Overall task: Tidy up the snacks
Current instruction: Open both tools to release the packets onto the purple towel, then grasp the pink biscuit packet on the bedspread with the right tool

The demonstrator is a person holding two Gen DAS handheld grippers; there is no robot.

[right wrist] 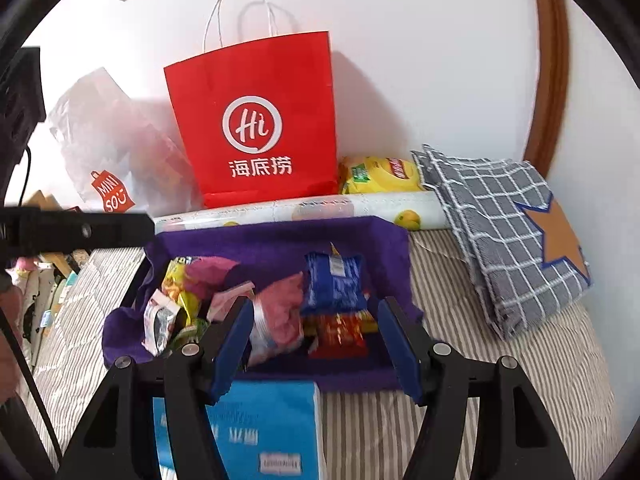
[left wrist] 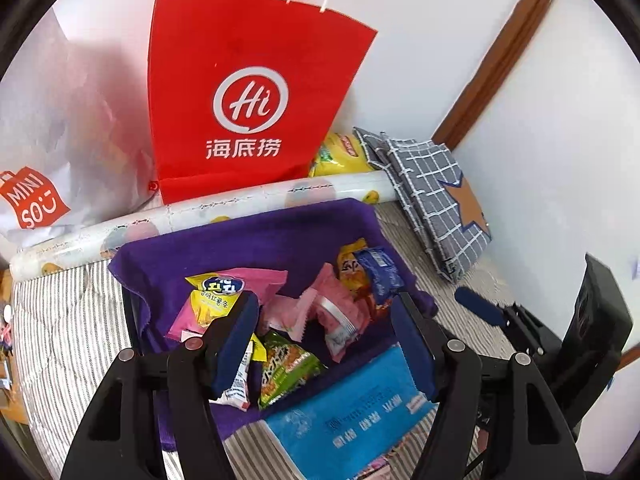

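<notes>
Here, both sets of fingers stand apart with nothing clamped between them. The left gripper [left wrist: 326, 334] hangs above a purple cloth-lined box [left wrist: 280, 224], its blue fingers [left wrist: 236, 336] wide and empty; in its view a green packet [left wrist: 286, 368] and a pink-and-clear wrapper [left wrist: 336, 320] merely show through the gap. The right gripper [right wrist: 316, 344] hovers at the near rim of the same box [right wrist: 280, 236], fingers [right wrist: 230, 344] also parted; a pink packet [right wrist: 280, 316] sits in line with the gap, blurred, with no pad seen pressing on it.

Inside the box the snacks lie in a loose heap: a yellow packet [left wrist: 214, 298], a blue packet [right wrist: 334, 284] standing on edge, red wrappers [right wrist: 340, 332] beneath it. Nothing is sorted by kind or lined up. A blue tissue pack [left wrist: 348, 412] rests on the striped bed [left wrist: 60, 320] against the box's near side.

Beyond, a yellow bag [right wrist: 380, 174] sits outside the box behind a patterned roll [right wrist: 320, 208], between a red paper bag [right wrist: 256, 128] and a grey checked fabric bag [right wrist: 508, 240]. Judging by that, gathering is largely done, though the yellow bag and any tidying within the box appear left to do.
</notes>
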